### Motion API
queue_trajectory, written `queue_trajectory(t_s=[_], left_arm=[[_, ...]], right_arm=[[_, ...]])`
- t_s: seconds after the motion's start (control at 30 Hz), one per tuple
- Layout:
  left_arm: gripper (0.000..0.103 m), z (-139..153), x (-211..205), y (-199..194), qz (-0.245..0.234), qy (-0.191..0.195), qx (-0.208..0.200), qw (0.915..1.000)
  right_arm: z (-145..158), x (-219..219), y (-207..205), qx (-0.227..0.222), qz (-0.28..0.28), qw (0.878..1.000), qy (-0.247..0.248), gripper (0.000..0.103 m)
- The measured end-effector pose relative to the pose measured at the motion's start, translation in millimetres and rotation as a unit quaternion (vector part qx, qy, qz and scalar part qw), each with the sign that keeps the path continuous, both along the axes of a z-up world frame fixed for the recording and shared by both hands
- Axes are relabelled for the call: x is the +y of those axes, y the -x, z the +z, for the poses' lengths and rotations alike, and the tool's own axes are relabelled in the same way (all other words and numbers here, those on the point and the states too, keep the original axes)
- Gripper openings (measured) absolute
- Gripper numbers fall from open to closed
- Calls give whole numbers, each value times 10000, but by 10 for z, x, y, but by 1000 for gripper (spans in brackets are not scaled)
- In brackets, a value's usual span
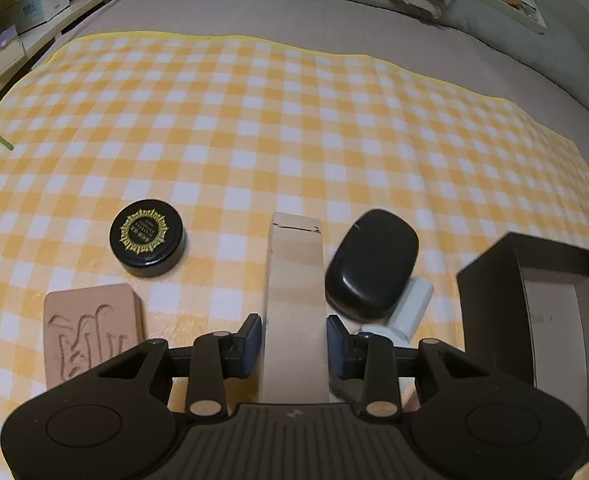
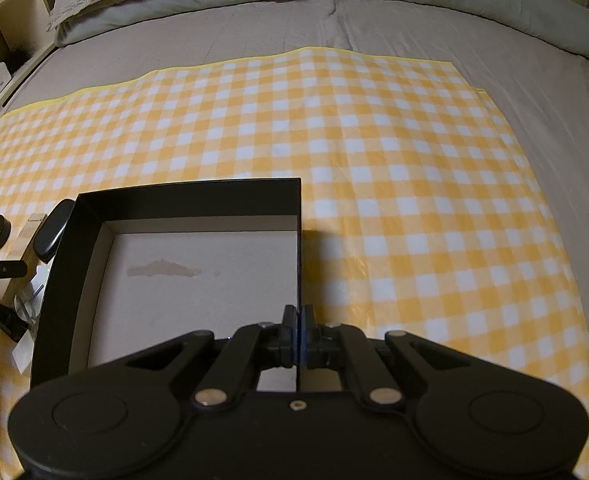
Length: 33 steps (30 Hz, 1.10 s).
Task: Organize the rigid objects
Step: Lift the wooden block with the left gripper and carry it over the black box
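Left tongs (image 1: 294,342) astride wooden block (image 1: 293,300)

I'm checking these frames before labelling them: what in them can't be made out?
- Left wrist view: the near end of the wooden block is hidden behind the left hand-held gripper.
- Left wrist view: the white object is mostly covered by the black oval case.
- Right wrist view: small items at the left edge, beside the black box, are cut off.

matt wooden block (image 1: 294,304); glossy black case (image 1: 372,266)
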<state>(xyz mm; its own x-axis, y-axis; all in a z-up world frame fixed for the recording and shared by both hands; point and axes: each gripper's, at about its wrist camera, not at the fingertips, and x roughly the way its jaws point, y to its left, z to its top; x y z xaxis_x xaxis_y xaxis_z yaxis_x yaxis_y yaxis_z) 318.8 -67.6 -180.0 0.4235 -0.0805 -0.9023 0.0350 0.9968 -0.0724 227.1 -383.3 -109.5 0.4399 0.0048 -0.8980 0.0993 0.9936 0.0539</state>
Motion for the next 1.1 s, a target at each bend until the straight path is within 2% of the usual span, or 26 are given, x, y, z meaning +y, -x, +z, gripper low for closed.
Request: queue_trajectory(t_s=[0.23,0.47,0.57,0.67,0.83,1.1], left_arm=[[37,-131,-55,-176,316,107,-3,9994],[36,-88,15,-202,311,116,44,9994],[35,10,69,-169,426,178,-8,9989],[35,152,163,-111,582,394,-95,9975],[33,380,228,-17,558,730,-219,9955],[33,515,145,132,661,963,-339,9926]], right_arm=[[1,1,2,4,6,10000,4,3],[0,-4,1,15,-3,10000,-15,3],[-1,-9,-1,13,-4,10000,-21,3],[3,-8,-3,13,0,10000,-19,3],[4,-7,-4,17,-5,10000,-24,3],[0,-5,-6,17,-17,10000,-34,3]])
